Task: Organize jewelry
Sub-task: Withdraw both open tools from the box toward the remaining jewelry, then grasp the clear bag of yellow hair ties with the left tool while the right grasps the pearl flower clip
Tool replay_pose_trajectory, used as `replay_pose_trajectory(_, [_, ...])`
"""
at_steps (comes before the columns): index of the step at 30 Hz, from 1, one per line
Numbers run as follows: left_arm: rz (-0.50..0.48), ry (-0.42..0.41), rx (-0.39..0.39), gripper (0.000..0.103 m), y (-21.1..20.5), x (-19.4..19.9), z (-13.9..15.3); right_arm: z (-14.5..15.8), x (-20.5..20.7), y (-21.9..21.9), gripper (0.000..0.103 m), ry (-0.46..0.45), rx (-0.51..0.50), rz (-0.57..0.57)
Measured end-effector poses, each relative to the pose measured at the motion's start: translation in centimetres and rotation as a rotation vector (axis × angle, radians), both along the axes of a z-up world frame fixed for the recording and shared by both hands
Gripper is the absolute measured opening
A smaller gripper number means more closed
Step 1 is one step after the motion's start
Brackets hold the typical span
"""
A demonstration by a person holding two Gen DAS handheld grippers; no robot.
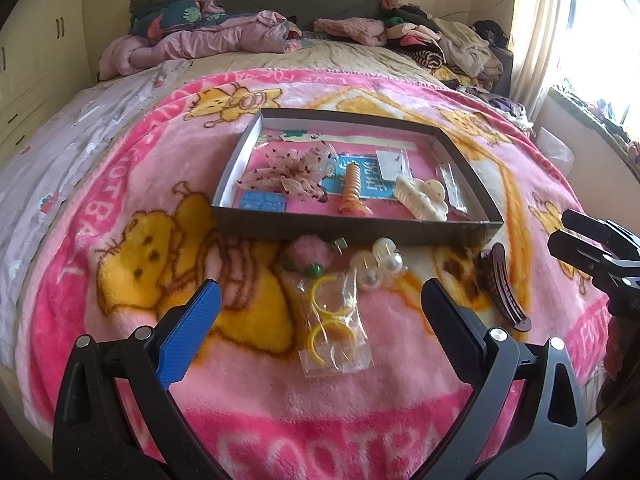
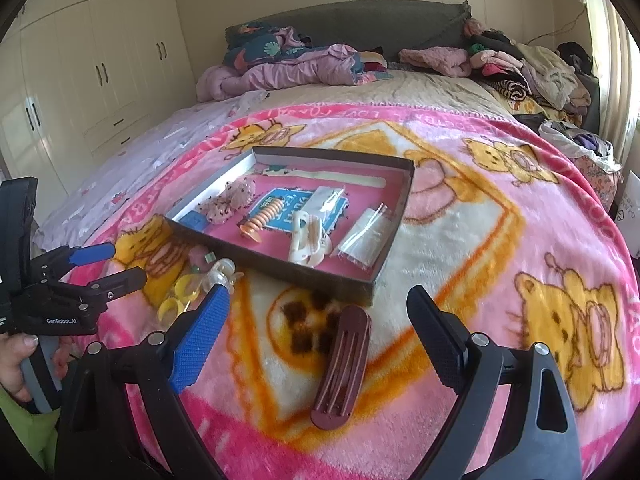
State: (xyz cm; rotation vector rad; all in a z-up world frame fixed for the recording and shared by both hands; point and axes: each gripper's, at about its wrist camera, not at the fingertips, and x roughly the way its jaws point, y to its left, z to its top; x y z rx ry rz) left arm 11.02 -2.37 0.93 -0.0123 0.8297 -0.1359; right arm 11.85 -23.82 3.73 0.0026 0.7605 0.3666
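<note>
Left gripper (image 1: 320, 292) spread wide, empty, over clear crinkled bag of yellow hoops (image 1: 334, 322). Right gripper (image 2: 318, 300) equally spread; ridged brown barrette (image 2: 342, 364) between fingers, untouched, on fuzzy blanket (image 2: 460, 240) before shallow cardboard tray (image 2: 280, 270).

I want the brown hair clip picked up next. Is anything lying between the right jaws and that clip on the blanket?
Nothing visible is in the way. The right gripper is open and empty, and the brown hair clip lies alone on the blanket right ahead of it, in front of the box's near wall. The other loose pieces lie off to the left.
</note>
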Motion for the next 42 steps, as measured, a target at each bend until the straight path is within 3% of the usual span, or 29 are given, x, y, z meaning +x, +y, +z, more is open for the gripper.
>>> replay_pose_trajectory(18, [-0.017, 0.066, 0.014, 0.09, -0.8, -0.3, -3.5, -1.6, -0.9, -0.4, 0.088, 0.033, 0.012, 0.028])
replay_pose_trajectory(24, [-0.015, 0.106, -0.043, 0.076, 0.1, 0.3, -4.8, -2.4, -0.1, 0.7, 0.088, 0.06, 0.027, 0.059])
replay_pose_trajectory(29, [-0.02, 0.129, -0.055, 0.059, 0.0, 1.0, -5.6, -3.1, 0.9, 1.9, 0.088, 0.079, 0.033, 0.08])
replay_pose_trajectory(33, [-0.032, 0.15, -0.065, 0.056, -0.4, 1.6, -6.4, -3.5, 1.8, 2.9, 0.088, 0.089, 0.036, 0.097])
replay_pose_trajectory(37, [-0.033, 0.163, -0.051, 0.044, -0.3, 1.9, -7.0, -4.0, 2.6, 4.1, 0.088, 0.105, 0.048, 0.125])
replay_pose_trajectory(42, [-0.031, 0.178, -0.117, 0.037, 1.1, 2.0, -7.1, -4.8, 3.7, 5.9, 0.087, 0.134, 0.06, 0.162])
